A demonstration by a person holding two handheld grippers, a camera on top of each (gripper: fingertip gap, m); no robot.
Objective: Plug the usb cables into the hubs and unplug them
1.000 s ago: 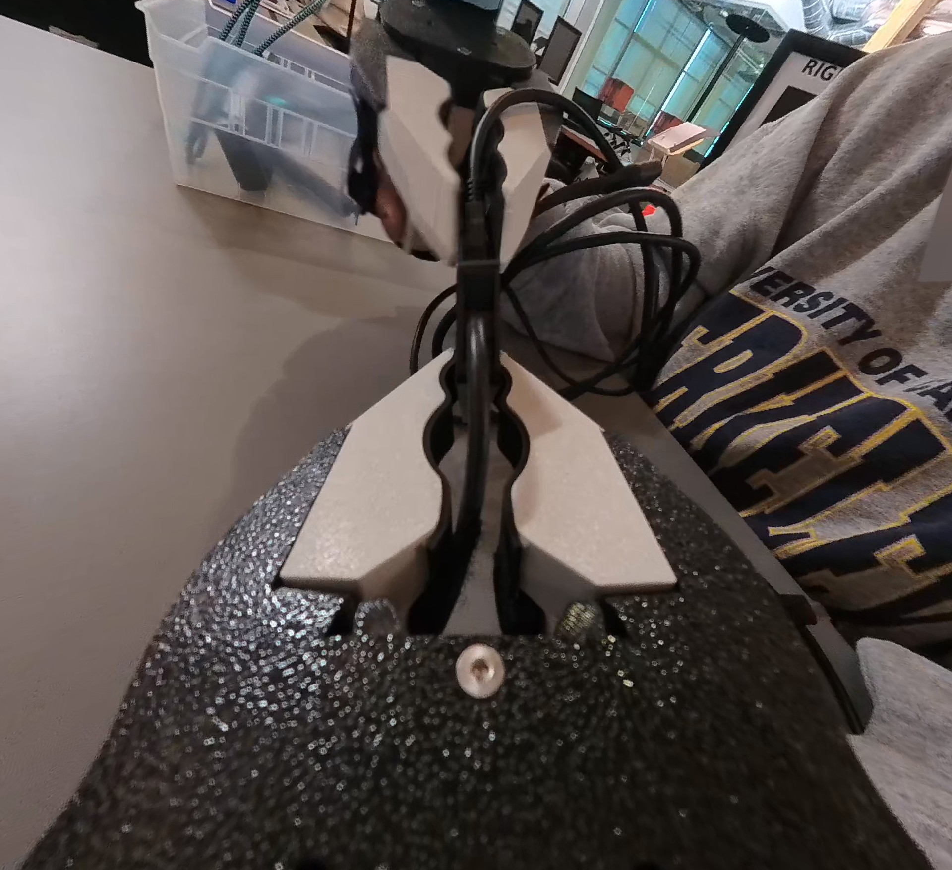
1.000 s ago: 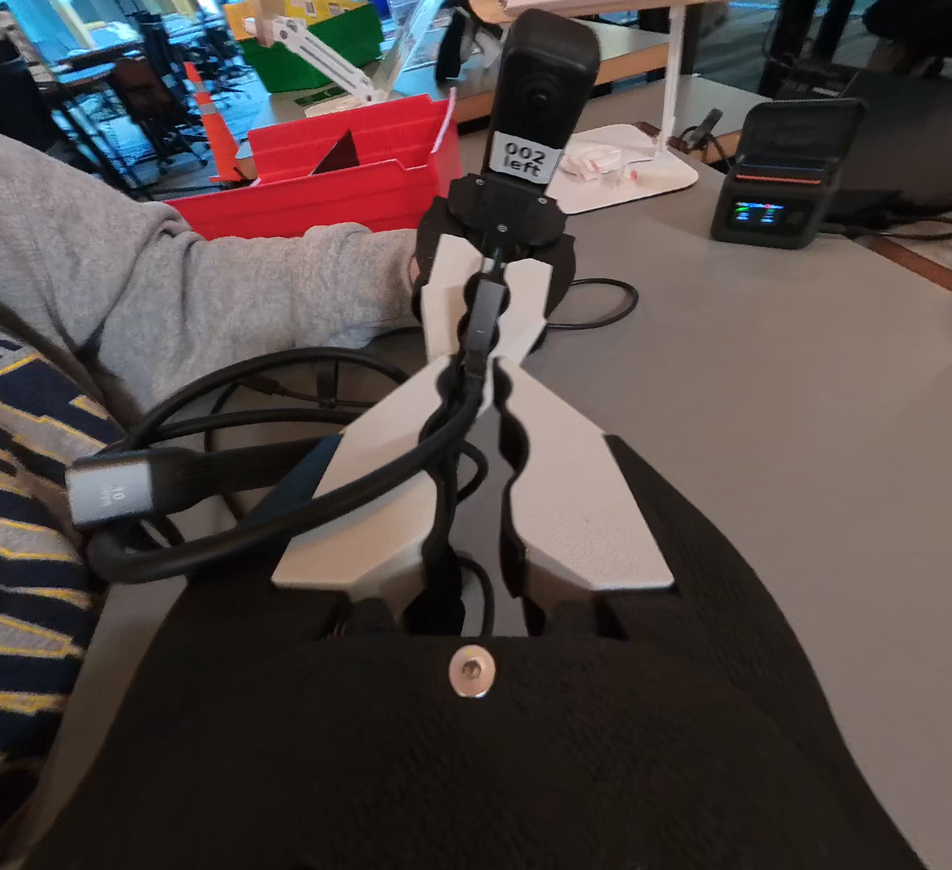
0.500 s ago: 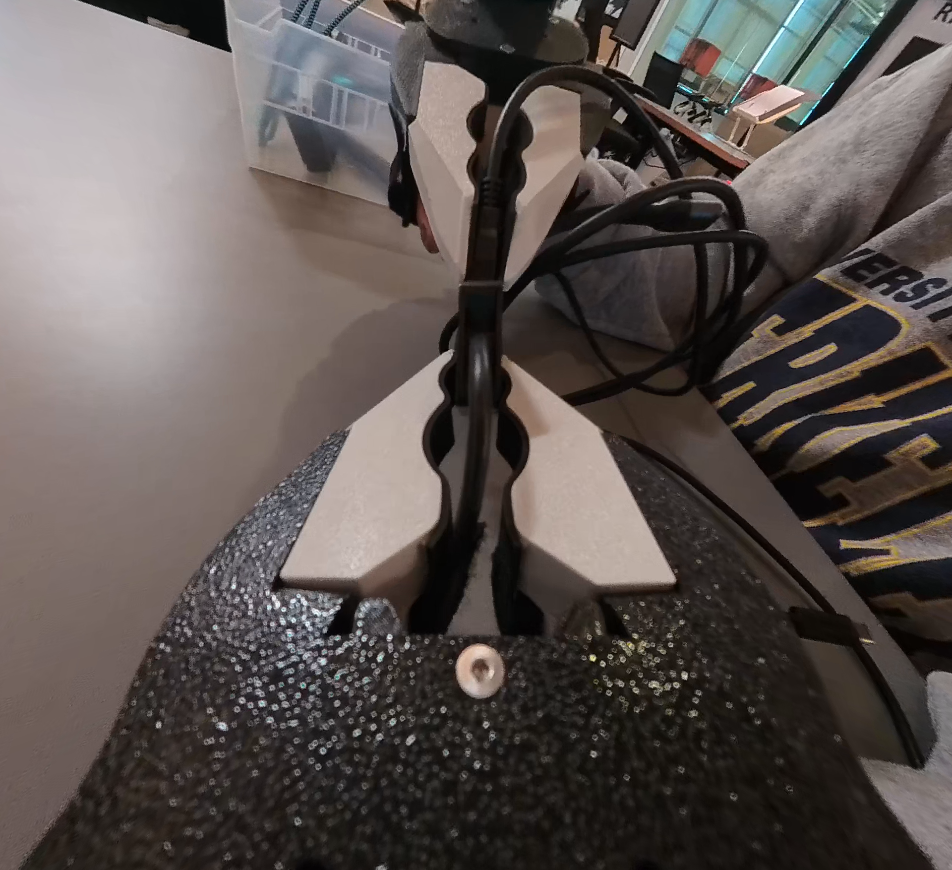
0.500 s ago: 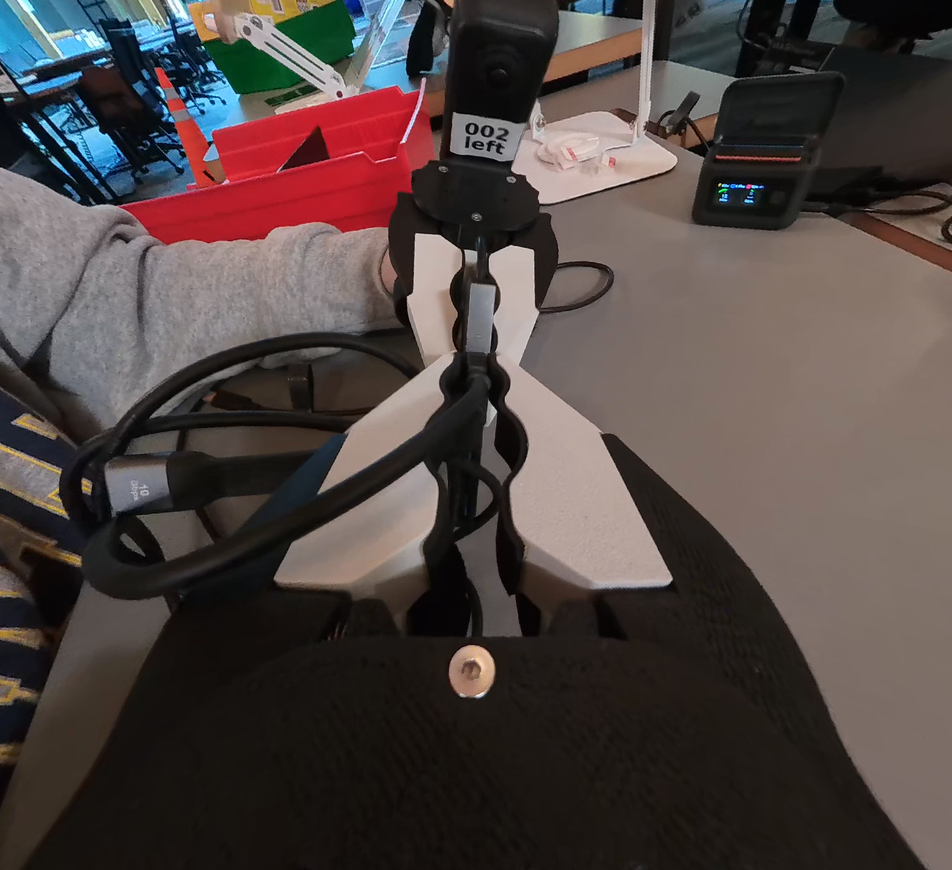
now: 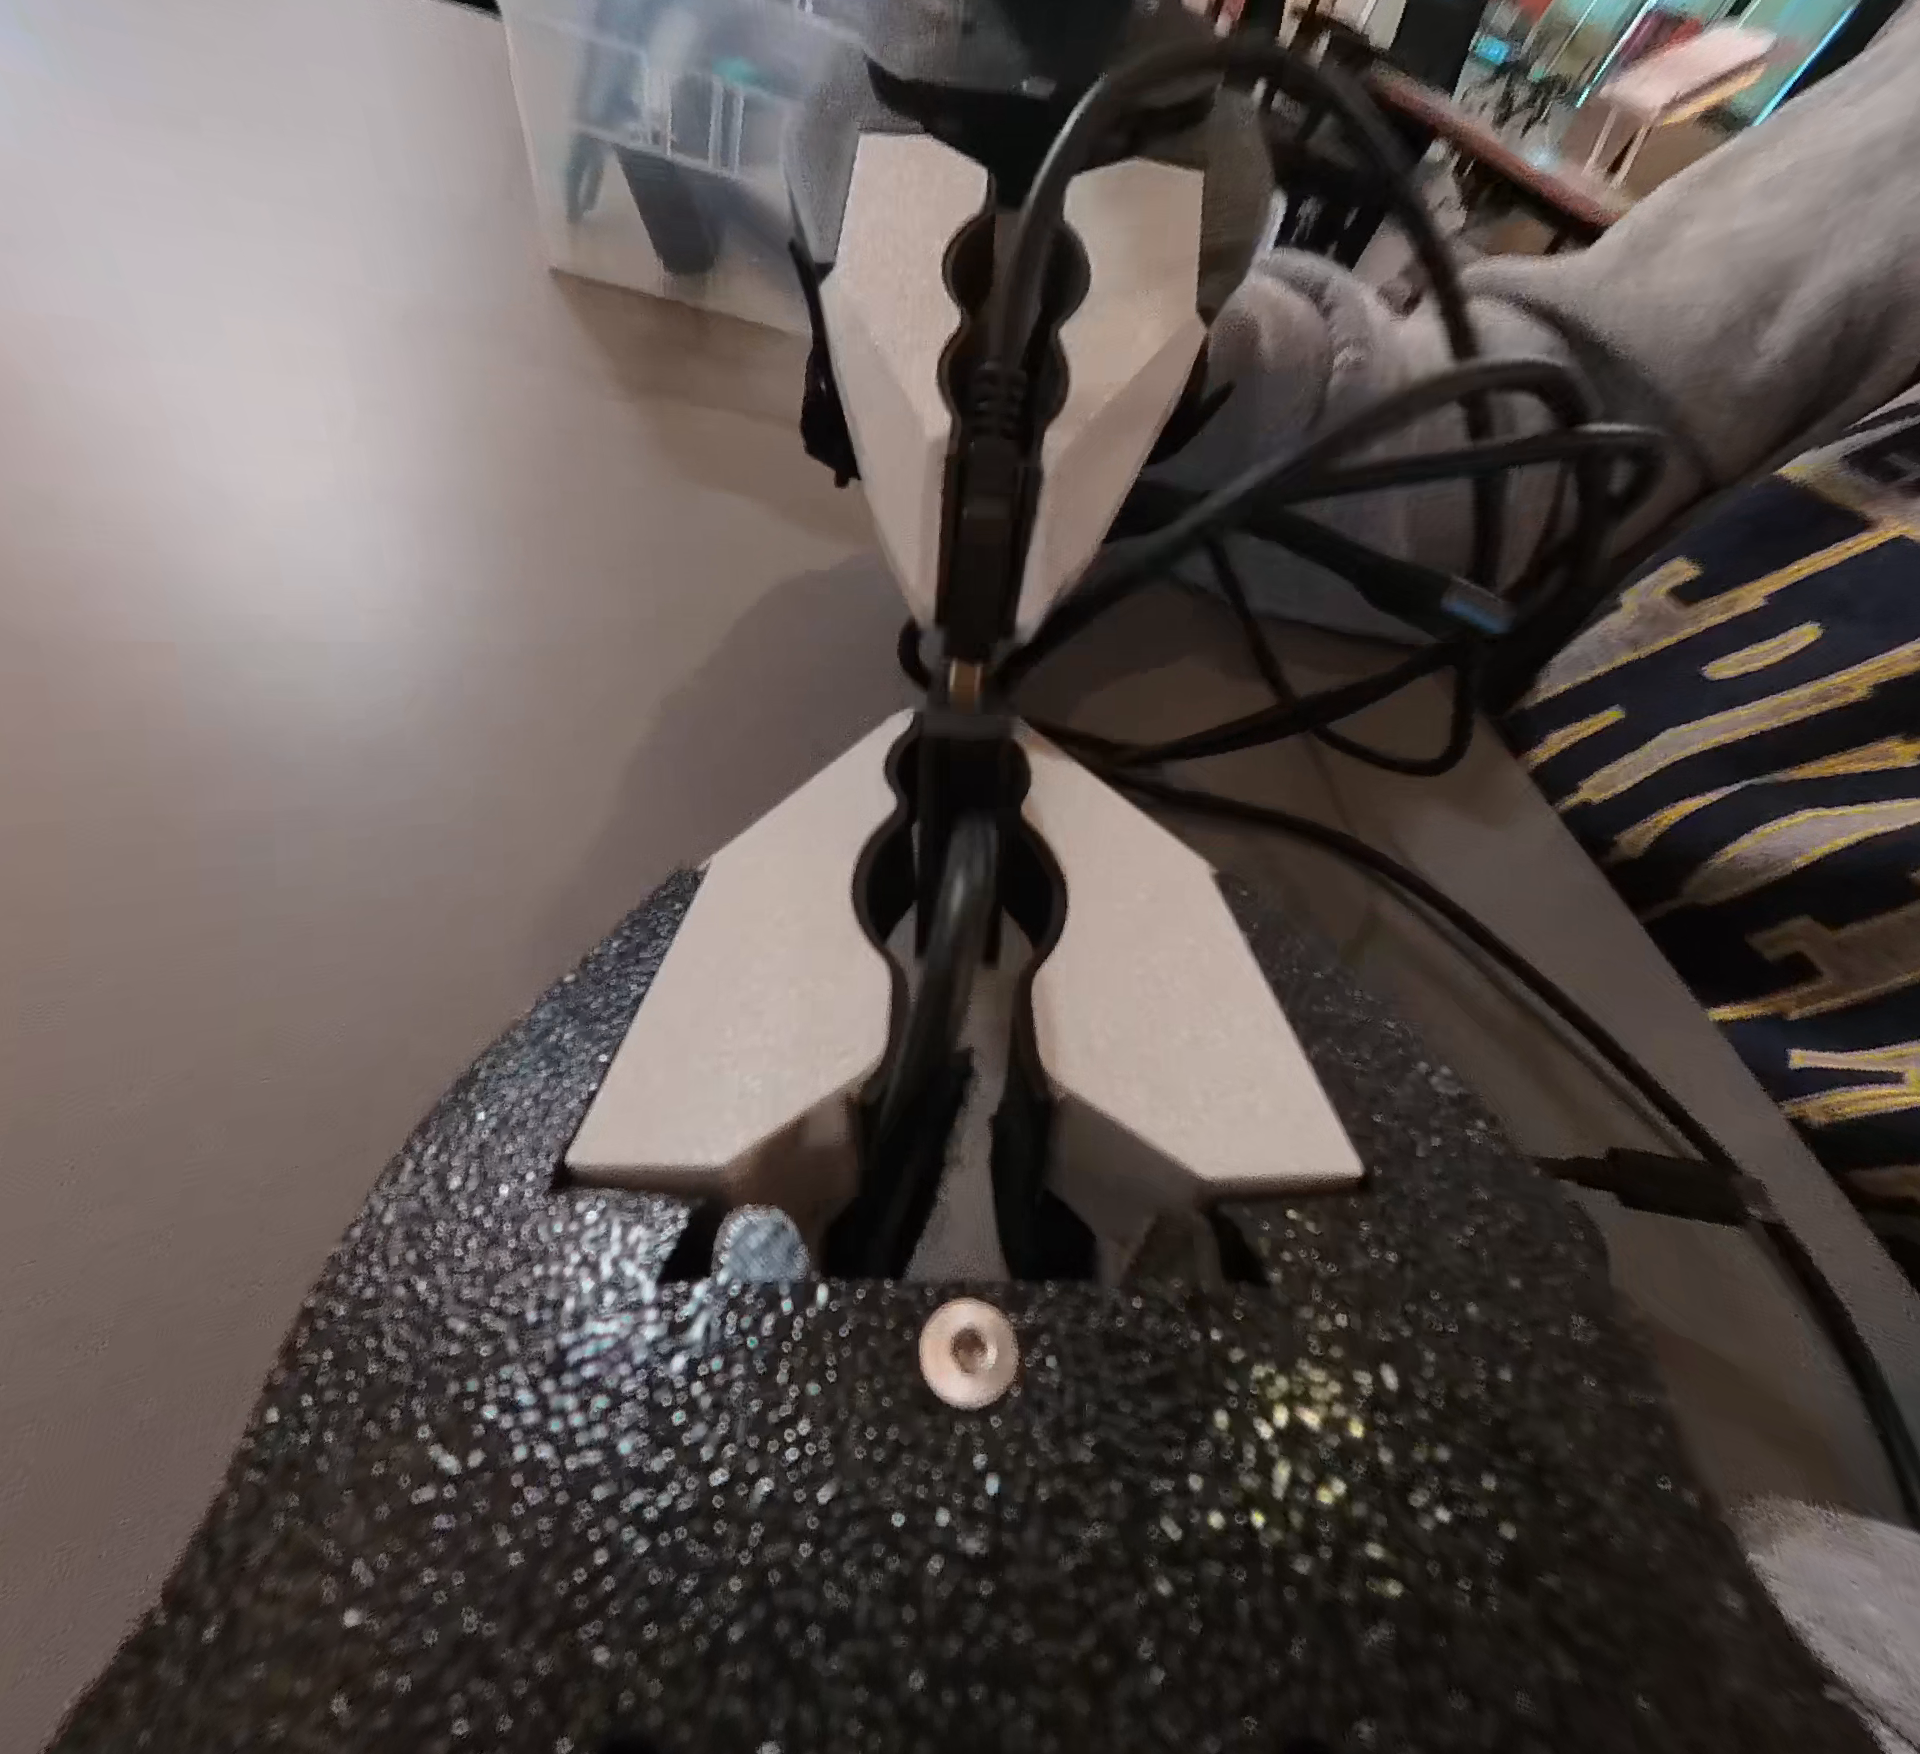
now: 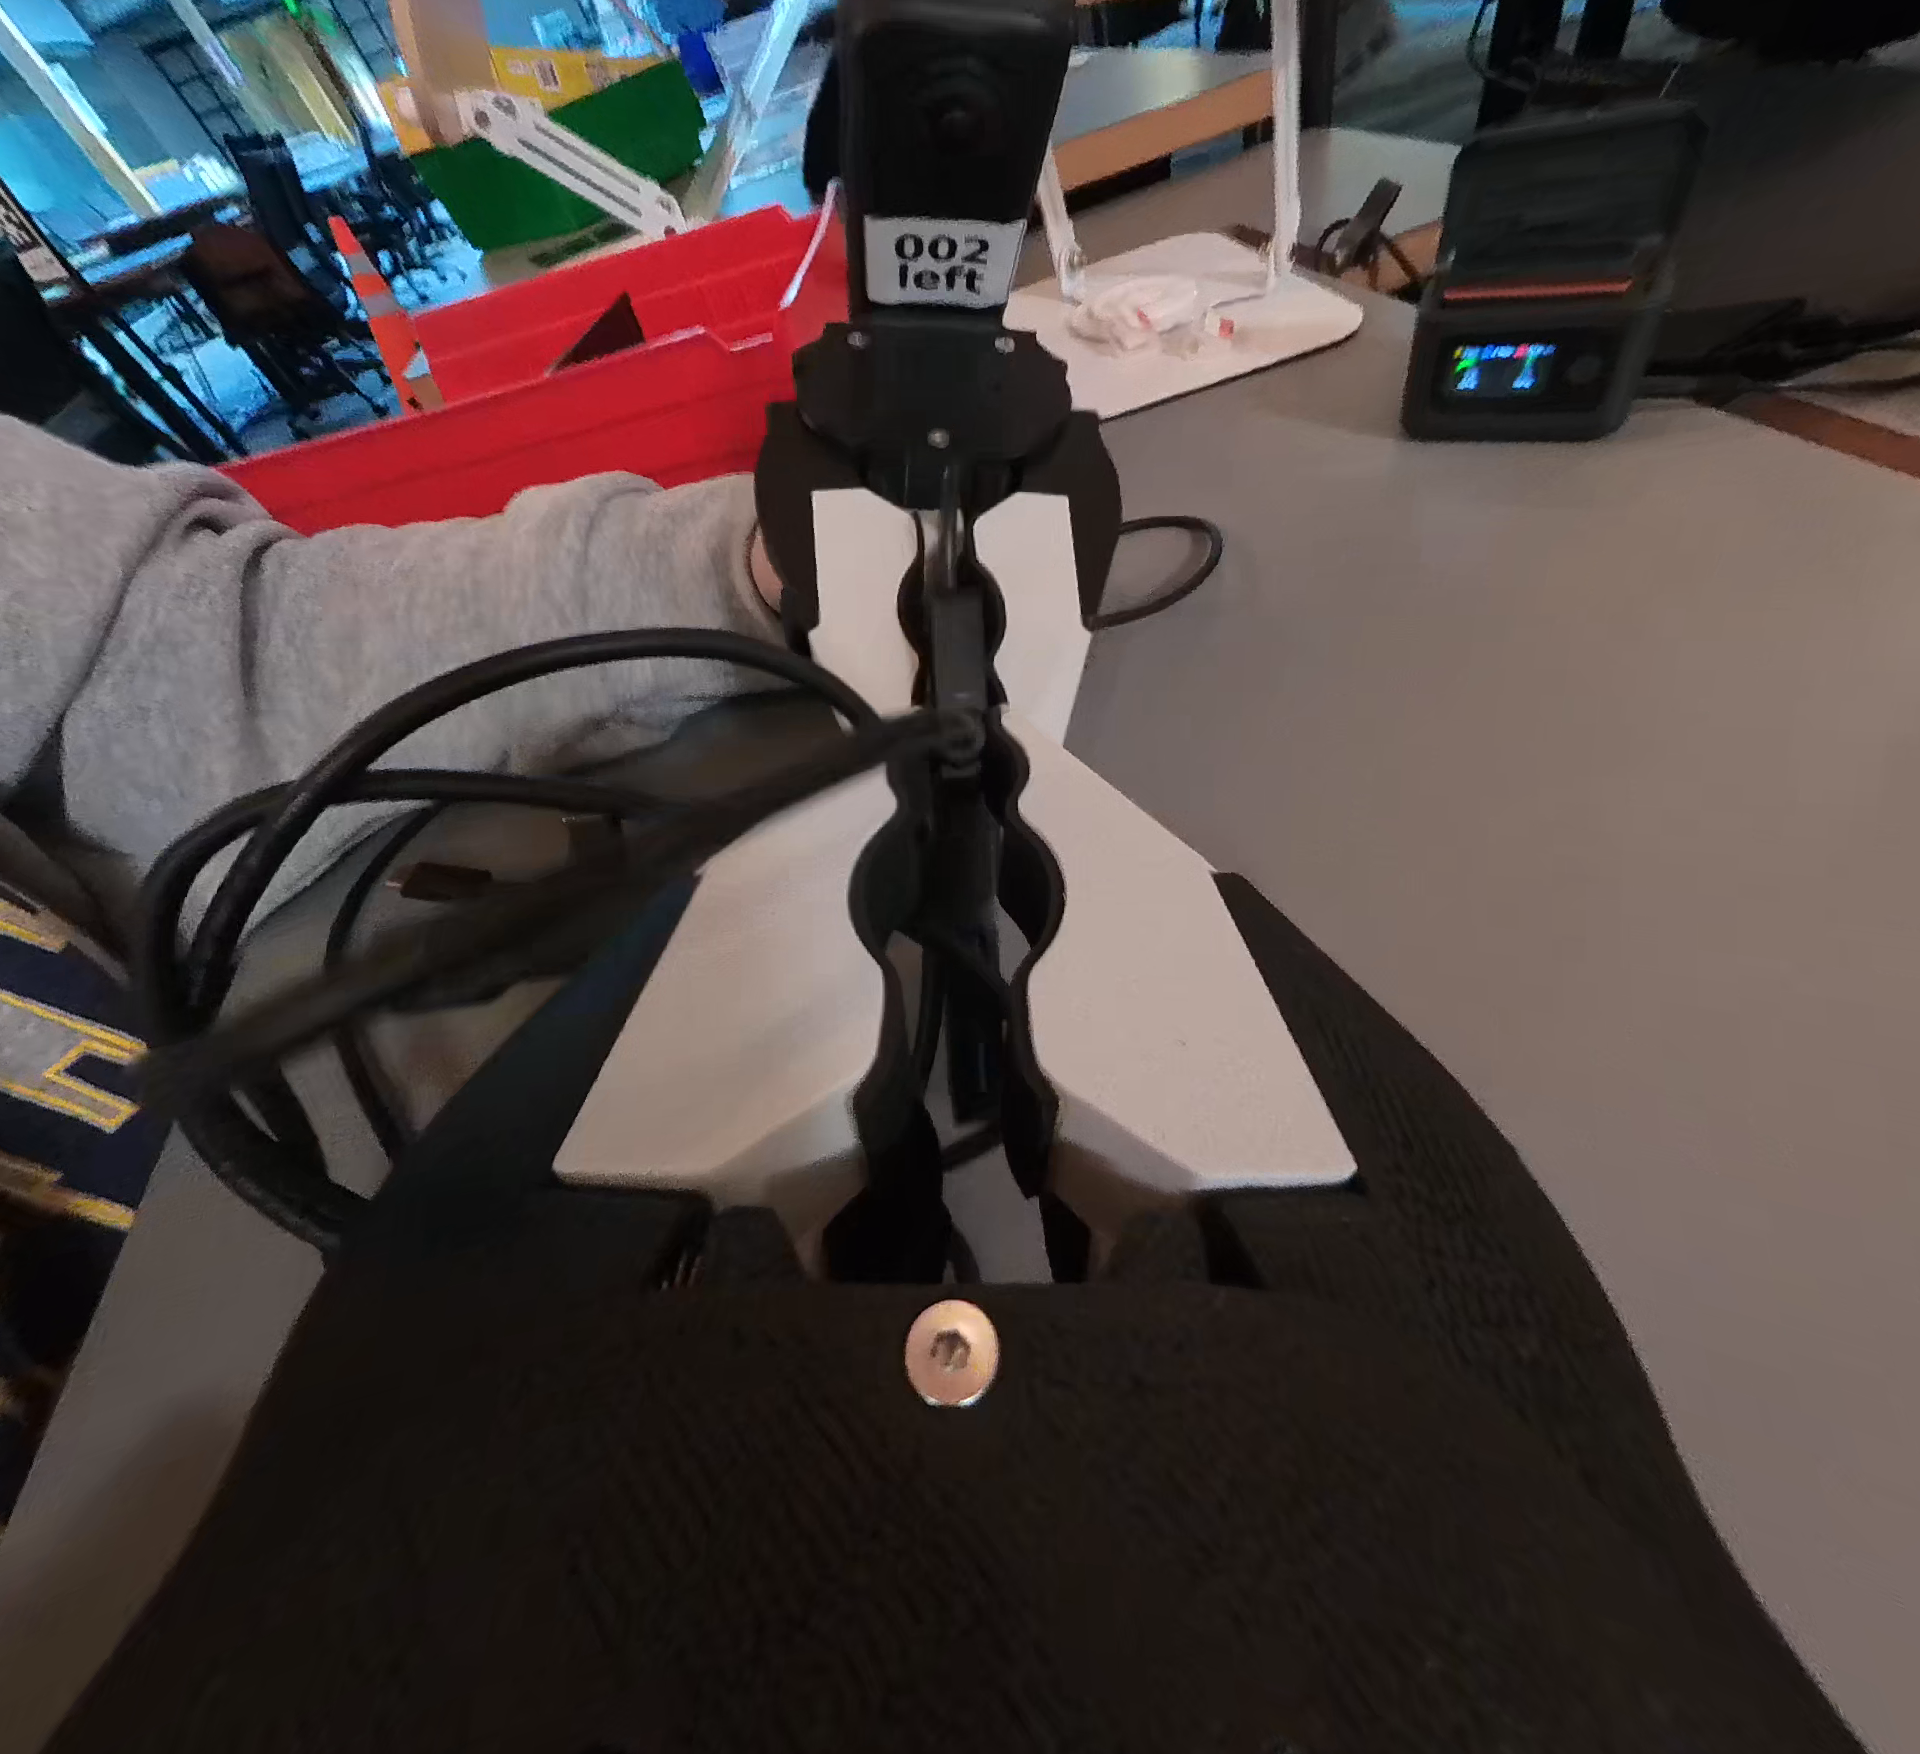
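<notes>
Two claws meet nose to nose above the table (image 6: 1507,769), each closed down on something black. Your left claw (image 5: 961,748) is pinched nearly shut on what looks like the cable end of a hub (image 5: 956,915), which runs back between its white fingers (image 5: 769,977); just ahead of its tips your right claw (image 5: 987,561) points straight at you, clamped on a usb plug (image 5: 982,499) by its moulded body. From the right wrist view the same holds: your right claw (image 6: 951,759) grips its plug tight and your left claw (image 6: 956,655) faces it, tips almost touching. A short glint of metal shows between the two sets of tips, so the plug looks partly seated or partly drawn; I cannot tell which. The rest of the usb cables (image 5: 1434,499) hang in loose loops off to the right of your left claw, over the table edge near your grey sleeve (image 6: 312,582). Expect the cable to be light and floppy, with nothing to push against; only the hard plug body is stiff enough to take force, so keep your hold there, not on the cord or its ribbed strain relief. The smooth plastic may slip between the fingers if you twist, and the metal tongue would likely bend under side load, so push or pull dead straight along the shared line of the claws.
</notes>
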